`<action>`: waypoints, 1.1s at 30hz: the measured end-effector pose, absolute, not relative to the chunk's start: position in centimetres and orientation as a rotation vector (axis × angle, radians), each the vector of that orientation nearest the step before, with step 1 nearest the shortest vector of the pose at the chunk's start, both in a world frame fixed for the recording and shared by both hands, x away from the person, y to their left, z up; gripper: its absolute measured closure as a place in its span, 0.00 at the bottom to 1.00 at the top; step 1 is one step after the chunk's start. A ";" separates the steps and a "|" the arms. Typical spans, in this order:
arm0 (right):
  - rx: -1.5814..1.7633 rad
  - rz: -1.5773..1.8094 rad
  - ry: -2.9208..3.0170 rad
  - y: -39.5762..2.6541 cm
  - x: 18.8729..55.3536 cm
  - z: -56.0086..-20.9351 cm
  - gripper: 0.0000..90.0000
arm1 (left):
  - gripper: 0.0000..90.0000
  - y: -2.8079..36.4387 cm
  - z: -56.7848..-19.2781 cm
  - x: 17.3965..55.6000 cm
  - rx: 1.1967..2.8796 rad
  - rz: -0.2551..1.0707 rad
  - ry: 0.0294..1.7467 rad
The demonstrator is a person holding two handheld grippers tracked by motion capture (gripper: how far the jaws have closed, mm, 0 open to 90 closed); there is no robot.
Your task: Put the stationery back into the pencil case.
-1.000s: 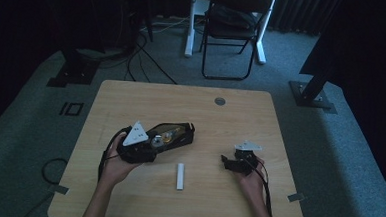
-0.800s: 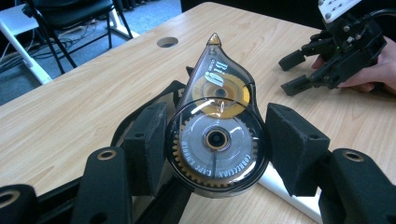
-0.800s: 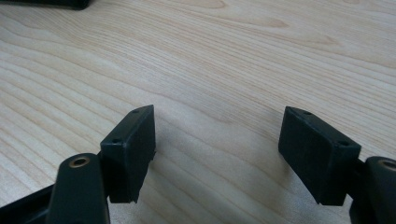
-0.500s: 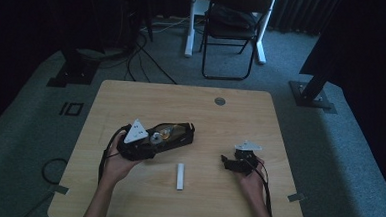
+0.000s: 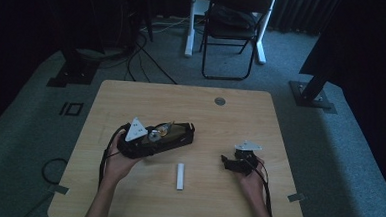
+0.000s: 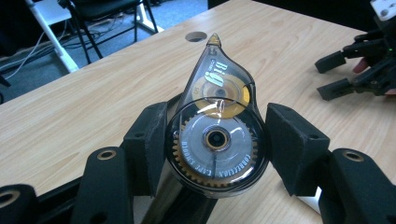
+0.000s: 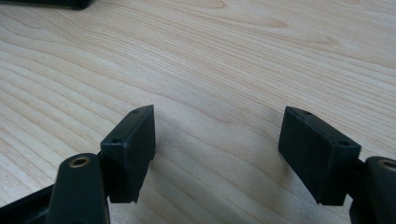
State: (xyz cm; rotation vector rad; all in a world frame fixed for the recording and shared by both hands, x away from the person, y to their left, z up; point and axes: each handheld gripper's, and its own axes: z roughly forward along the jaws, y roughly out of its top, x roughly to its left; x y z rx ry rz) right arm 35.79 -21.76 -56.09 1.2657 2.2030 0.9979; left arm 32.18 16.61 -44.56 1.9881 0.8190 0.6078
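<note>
Hands at a wooden table each hold a two-jaw gripper. Almost nothing has changed over the last second: in the high view the left gripper has kept its place near the left middle of the table, the right gripper has kept its place toward the right, and the small white stick lies where it did, between the two hands. That stillness suggests a pause with the pick-up done and the next step not begun. The left gripper pinches a correction tape dispenser, a clear teardrop case with a yellow reel and a grey geared wheel, its nozzle pointing away from the hand; both pads press its round sides, and it appears lifted just above the wood. The right gripper has its jaws spread wide over bare wood, holding nothing. Count: two grippers, one tape dispenser, one white stick, one round cable hole near the far edge, and one folding chair on the floor beyond the table.
</note>
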 end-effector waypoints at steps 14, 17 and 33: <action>1.265 0.998 2.203 -21.8 35.8 -56.1 0.30 | 0.46 16.7 -45.0 32.8 1.974 0.642 0.866; 1.265 0.998 2.203 -21.8 35.8 -56.1 0.30 | 0.46 16.6 -45.2 33.0 1.973 0.643 0.875; 1.265 0.997 2.204 -21.8 35.8 -56.1 0.30 | 0.46 16.4 -45.9 34.1 1.992 0.621 0.863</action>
